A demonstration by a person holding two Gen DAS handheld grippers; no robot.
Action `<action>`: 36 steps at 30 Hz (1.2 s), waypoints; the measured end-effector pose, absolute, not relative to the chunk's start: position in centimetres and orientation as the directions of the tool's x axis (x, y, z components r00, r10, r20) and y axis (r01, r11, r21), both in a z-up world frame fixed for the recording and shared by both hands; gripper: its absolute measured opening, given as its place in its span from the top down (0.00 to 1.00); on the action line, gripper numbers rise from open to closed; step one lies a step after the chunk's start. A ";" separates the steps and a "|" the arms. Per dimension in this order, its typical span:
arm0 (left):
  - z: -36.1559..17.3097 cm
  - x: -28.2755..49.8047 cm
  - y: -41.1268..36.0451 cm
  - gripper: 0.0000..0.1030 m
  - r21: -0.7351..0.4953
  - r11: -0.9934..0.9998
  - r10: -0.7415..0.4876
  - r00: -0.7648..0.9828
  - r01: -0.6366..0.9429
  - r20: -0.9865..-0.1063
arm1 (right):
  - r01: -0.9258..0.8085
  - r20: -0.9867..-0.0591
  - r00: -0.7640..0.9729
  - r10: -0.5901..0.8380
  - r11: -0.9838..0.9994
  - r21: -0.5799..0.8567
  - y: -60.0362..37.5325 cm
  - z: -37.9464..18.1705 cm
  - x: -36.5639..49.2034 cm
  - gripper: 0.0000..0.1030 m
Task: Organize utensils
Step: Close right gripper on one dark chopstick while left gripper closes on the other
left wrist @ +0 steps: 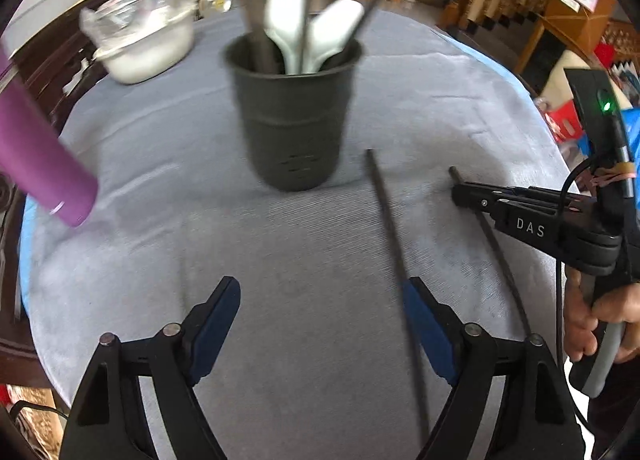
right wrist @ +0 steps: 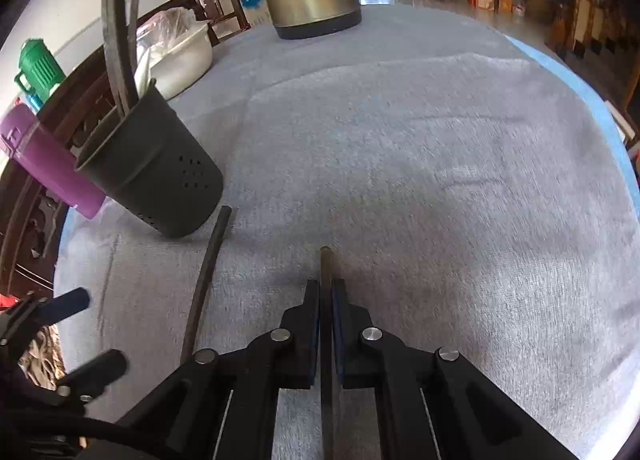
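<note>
right gripper (right wrist: 329, 292) is clamping one dark chopstick (right wrist: 325, 260), its tip poking out ahead of the pads. second chopstick (right wrist: 206, 276) is lying on the grey cloth (right wrist: 440, 180) just to its left. left gripper (left wrist: 320, 324) is sitting wide apart, holding nothing. black utensil cup (left wrist: 292, 120) with spoons (left wrist: 312, 36) is standing ahead of it.

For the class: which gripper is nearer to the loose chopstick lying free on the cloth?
Left. The left gripper is open, and its right-hand finger lies right beside the loose chopstick. The right gripper sits further to the side, shut on the other chopstick.
</note>
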State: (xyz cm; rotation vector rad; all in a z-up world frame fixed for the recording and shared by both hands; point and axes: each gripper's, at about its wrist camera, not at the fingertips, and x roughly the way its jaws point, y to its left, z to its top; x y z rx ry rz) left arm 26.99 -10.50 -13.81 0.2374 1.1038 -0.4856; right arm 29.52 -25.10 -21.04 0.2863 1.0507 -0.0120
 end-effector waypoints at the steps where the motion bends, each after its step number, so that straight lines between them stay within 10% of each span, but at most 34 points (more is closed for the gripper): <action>1: -13.9 27.1 -11.0 0.24 -0.046 0.867 -0.253 0.359 0.496 -0.898 | 0.143 -0.855 0.500 0.135 0.961 0.235 -25.3 -21.1 29.4 0.93; 9: -14.5 27.3 -13.3 0.41 0.009 0.854 -0.218 0.374 0.521 -0.902 | 0.129 -0.832 0.510 0.218 0.937 0.324 -26.7 -21.2 28.9 0.93; 30: -16.5 30.2 -16.3 0.44 -0.016 0.856 -0.213 0.326 0.516 -0.921 | 0.107 -0.820 0.511 0.258 0.927 0.358 -27.6 -21.5 28.9 0.93; 36: -16.4 30.0 -16.1 0.84 -0.014 0.841 -0.240 0.350 0.541 -0.905 | 0.106 -0.820 0.512 0.256 0.929 0.355 -27.5 -21.5 28.9 0.93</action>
